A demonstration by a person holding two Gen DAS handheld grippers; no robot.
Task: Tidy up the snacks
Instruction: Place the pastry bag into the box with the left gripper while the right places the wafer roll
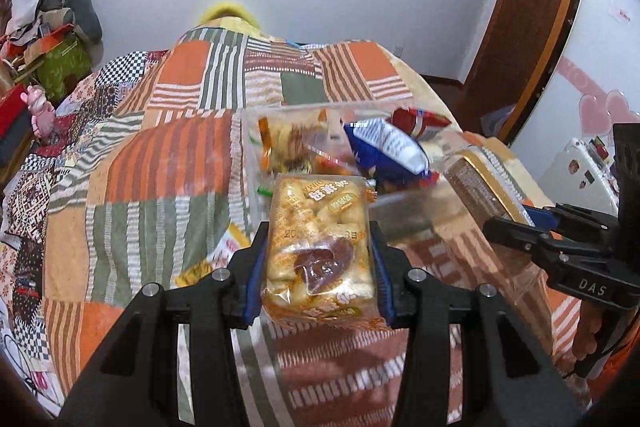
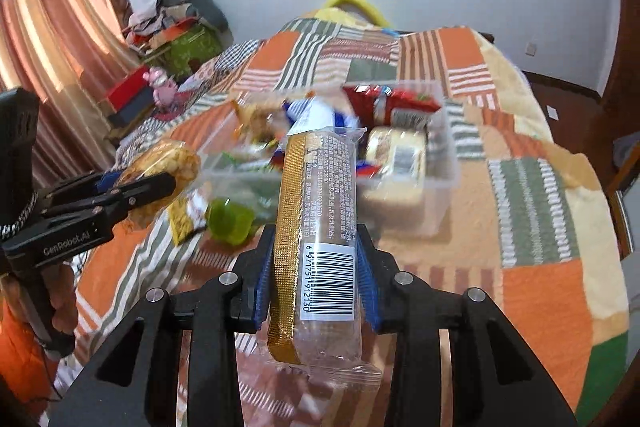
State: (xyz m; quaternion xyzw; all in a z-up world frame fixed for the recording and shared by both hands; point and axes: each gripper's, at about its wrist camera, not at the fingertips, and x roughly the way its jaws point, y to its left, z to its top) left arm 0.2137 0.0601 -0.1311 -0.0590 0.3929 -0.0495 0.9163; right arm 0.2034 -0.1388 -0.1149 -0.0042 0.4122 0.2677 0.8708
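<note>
- Left gripper [image 1: 318,259] — jaws clamped on a clear pack of biscuits [image 1: 318,239], held above the quilt-covered bed [image 1: 160,155].
- Clear plastic bin [image 2: 448,155] on the bed, holding several snacks.
- Right gripper [image 2: 316,267] — jaws clamped on a gold-edged cracker sleeve [image 2: 320,227] in front of the bin.

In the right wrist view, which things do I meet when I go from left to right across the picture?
left gripper holding the bun packet → green cup → gold-edged wafer pack in the right gripper → clear plastic box
</note>
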